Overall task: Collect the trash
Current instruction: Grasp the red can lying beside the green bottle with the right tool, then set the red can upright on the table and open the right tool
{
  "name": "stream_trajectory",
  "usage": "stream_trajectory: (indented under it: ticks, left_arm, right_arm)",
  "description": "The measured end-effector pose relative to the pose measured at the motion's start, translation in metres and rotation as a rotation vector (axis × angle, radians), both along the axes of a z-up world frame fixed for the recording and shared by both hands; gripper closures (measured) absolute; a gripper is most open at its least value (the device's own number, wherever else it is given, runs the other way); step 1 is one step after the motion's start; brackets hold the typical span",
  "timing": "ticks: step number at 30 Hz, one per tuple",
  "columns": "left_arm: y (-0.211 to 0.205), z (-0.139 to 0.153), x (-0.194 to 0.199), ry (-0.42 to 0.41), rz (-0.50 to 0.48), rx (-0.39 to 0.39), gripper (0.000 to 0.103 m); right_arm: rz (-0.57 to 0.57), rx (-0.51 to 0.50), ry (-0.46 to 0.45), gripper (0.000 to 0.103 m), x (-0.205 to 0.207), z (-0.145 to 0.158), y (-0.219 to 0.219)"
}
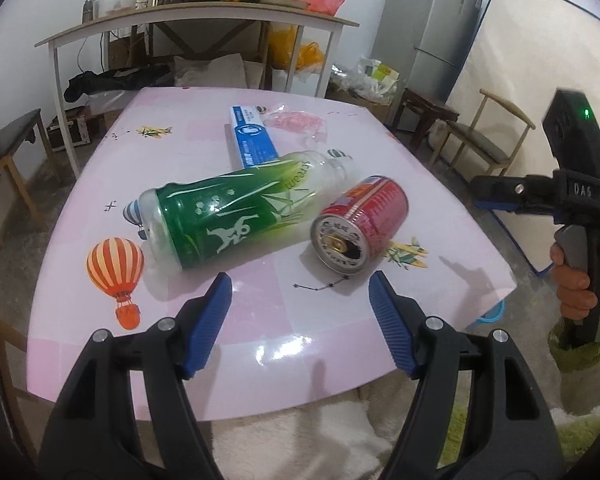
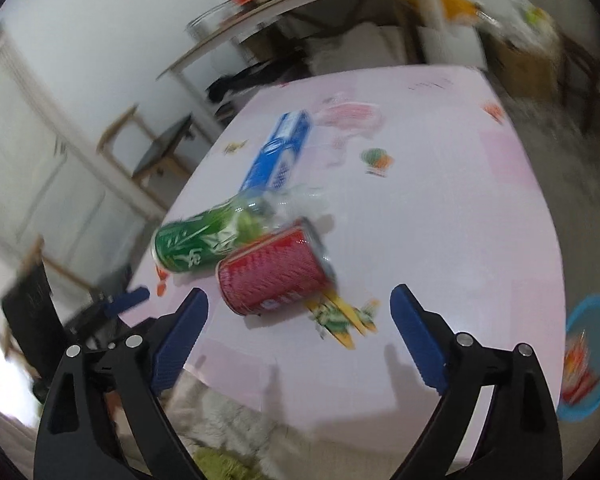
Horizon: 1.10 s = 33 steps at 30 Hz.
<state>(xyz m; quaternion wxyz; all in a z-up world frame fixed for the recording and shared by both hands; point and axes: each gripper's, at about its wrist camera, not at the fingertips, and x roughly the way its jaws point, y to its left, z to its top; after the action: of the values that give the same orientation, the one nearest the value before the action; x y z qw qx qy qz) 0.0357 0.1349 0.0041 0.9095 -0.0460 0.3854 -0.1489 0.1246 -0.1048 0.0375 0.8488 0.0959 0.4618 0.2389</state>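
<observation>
Lying on the pink bench (image 1: 260,332): green-labelled plastic bottle (image 1: 236,216), long axis slanting, neck away toward the blue box (image 1: 252,136). Just right of the bottle, red can (image 1: 360,220) on its side, opened top facing near. Left gripper (image 1: 300,316) and right gripper (image 2: 300,320) both spread wide, empty.

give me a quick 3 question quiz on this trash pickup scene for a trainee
1. True or false: the red can stands upright on the pink table.
2. Multiple choice: what lies at the neck end of the green bottle, farther back on the table? A) a blue box B) a white plate C) a pair of scissors
3. Short answer: is either the left gripper or the right gripper holding anything?

Key
1. False. It lies on its side, its opened top towards the left wrist camera.
2. A, the long blue box.
3. No. Both are open with nothing between their pads, short of the can and bottle.
</observation>
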Motion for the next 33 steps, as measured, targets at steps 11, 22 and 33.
stream_trajectory:
  ticks: [11, 22, 33]
  left_arm:
    - [0.01, -0.016, 0.02, 0.028, 0.049, -0.014, 0.036]
    - [0.006, -0.025, 0.02, 0.009, -0.023, -0.014, 0.036]
    - [-0.026, -0.025, 0.023, -0.006, -0.135, -0.044, 0.036]
  right_arm:
    - [0.237, -0.36, -0.14, 0.008, 0.027, -0.026, 0.102]
    - [0.152, -0.235, -0.011, 0.013, 0.041, -0.038, 0.079]
    - [-0.051, 0.548, 0.469, 0.013, 0.064, -0.086, -0.029]
